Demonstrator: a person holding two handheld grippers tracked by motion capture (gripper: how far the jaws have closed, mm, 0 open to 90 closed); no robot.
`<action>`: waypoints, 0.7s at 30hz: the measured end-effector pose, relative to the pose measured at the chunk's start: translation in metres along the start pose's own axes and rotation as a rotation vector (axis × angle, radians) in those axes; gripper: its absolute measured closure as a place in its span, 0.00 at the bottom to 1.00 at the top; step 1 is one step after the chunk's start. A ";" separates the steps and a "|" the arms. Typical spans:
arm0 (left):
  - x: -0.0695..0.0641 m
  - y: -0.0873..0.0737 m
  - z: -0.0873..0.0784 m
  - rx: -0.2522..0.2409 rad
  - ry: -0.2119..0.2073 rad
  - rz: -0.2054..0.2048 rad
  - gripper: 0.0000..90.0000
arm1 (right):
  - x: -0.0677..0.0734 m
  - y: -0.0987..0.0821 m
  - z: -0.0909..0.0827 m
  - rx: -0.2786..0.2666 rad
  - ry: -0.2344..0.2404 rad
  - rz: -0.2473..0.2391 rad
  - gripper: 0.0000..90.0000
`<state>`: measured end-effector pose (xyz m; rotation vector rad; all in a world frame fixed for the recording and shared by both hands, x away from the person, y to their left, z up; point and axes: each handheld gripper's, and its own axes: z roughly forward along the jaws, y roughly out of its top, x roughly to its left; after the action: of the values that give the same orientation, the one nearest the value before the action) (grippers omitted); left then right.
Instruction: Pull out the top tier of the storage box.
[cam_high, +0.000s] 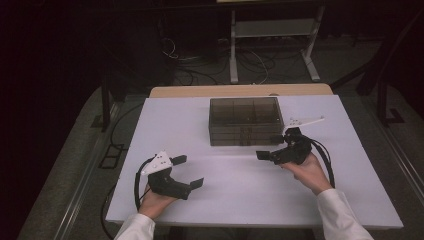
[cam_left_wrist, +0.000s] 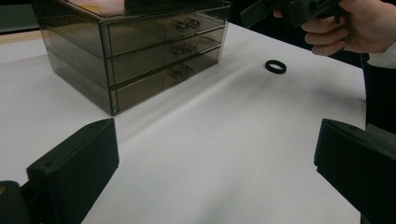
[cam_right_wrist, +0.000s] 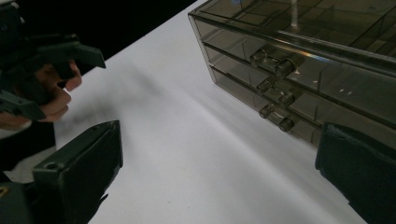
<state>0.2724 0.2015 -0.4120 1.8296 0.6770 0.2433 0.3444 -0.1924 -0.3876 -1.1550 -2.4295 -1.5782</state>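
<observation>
Meanwhile both tongs gape empty; a black ring (cam_left_wrist: 275, 66) lies beside the drawer box (cam_high: 245, 121).

Smoky three-drawer box (cam_left_wrist: 140, 51) on white table (cam_left_wrist: 210, 154); black ring (cam_left_wrist: 275, 66) beside it.
</observation>
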 end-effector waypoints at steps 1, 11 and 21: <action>0.000 0.000 0.000 0.000 0.000 0.000 0.00 | -0.002 0.000 0.001 -0.002 0.014 0.024 0.00; 0.000 0.000 0.000 -0.001 -0.001 0.000 0.00 | -0.014 0.000 0.009 -0.024 0.055 0.134 0.00; 0.000 0.000 0.000 -0.002 -0.002 0.000 0.00 | -0.016 -0.001 0.019 -0.063 0.099 0.260 0.00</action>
<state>0.2722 0.2015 -0.4119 1.8279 0.6751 0.2427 0.3619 -0.1864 -0.4044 -1.3068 -2.0841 -1.5987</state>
